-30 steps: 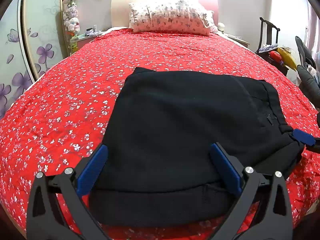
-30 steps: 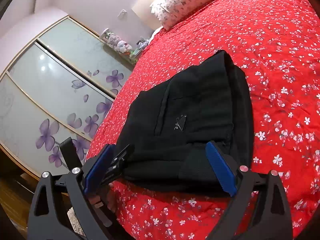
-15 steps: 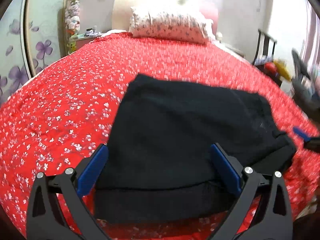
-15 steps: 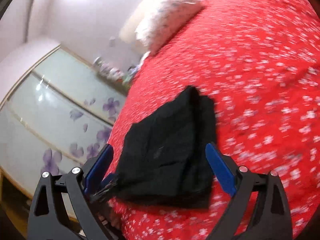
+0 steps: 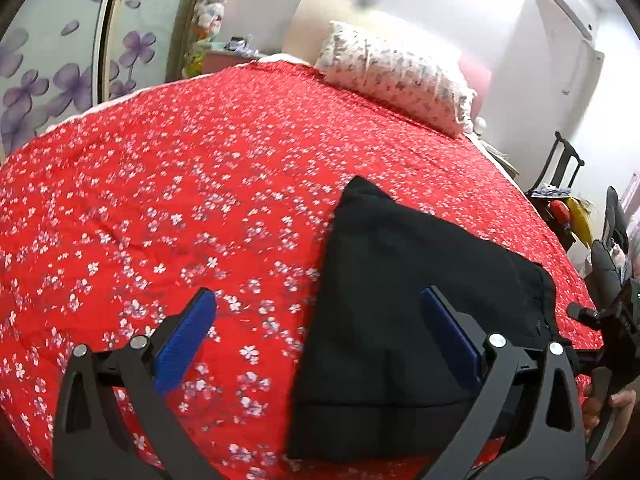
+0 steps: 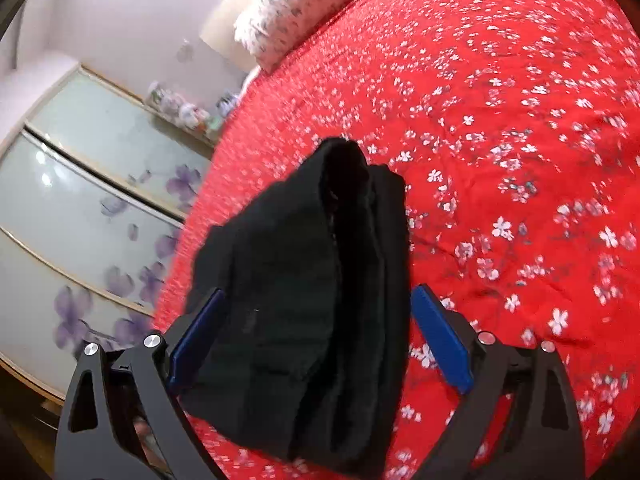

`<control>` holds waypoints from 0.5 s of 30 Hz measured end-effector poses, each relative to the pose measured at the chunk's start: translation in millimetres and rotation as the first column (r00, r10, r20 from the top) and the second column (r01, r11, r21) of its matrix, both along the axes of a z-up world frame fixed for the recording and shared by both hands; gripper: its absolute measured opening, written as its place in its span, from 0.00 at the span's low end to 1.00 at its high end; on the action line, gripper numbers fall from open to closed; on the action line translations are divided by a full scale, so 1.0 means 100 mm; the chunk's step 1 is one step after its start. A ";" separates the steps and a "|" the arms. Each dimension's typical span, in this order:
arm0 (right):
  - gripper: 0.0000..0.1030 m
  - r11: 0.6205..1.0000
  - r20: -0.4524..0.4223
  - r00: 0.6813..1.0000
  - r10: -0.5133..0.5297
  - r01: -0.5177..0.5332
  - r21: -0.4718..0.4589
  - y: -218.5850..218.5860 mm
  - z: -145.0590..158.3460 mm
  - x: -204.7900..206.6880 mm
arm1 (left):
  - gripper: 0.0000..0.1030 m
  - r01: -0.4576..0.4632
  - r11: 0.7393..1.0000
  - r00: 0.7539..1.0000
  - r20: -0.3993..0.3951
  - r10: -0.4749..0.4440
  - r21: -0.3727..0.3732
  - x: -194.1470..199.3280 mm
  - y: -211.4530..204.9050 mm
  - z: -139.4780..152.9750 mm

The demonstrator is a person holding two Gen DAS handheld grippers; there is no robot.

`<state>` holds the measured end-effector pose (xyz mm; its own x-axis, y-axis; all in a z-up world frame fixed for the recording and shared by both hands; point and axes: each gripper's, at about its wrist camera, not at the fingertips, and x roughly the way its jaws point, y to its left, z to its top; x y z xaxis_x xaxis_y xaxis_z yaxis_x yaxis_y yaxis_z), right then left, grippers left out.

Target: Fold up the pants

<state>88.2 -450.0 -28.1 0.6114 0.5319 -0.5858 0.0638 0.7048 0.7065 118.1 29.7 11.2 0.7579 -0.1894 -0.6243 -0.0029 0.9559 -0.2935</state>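
Observation:
The black pants (image 5: 404, 320) lie folded into a compact stack on the red flowered bedspread (image 5: 200, 184), near the bed's front edge. My left gripper (image 5: 320, 336) is open; its right finger is over the pants and its left finger over bare bedspread. In the right wrist view the folded pants (image 6: 312, 312) show stacked layers and fill the gap between the fingers of my open right gripper (image 6: 316, 340), which hovers at the stack's near end. Neither gripper holds cloth. The right gripper's handle and a hand show at the left wrist view's right edge (image 5: 612, 340).
A flowered pillow (image 5: 396, 76) lies at the bed's head. Wardrobe doors with purple flowers (image 6: 80, 216) stand along the left side of the bed. A dark chair with clutter (image 5: 560, 196) stands at the right of the bed.
Both cameras have swung. The left gripper has shifted left, so the pants now sit toward its right finger. The right gripper has moved closer over the stack. Both stay open.

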 end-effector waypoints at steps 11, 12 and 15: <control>0.92 0.994 -0.067 0.996 0.057 -0.063 -0.087 0.27 -0.03 0.13 | 0.98 -0.029 1.000 0.999 -0.026 0.029 0.002 0.06 0.07 -0.04; 0.92 0.995 -0.069 0.996 0.052 -0.058 -0.087 0.26 -0.04 0.15 | 0.98 -0.026 1.000 0.999 -0.028 0.026 0.000 0.07 0.07 -0.03; 0.88 0.991 -0.049 0.995 0.083 -0.088 -0.105 0.35 -0.01 0.21 | 0.98 -0.013 1.000 0.999 -0.032 0.012 -0.023 0.12 0.11 -0.02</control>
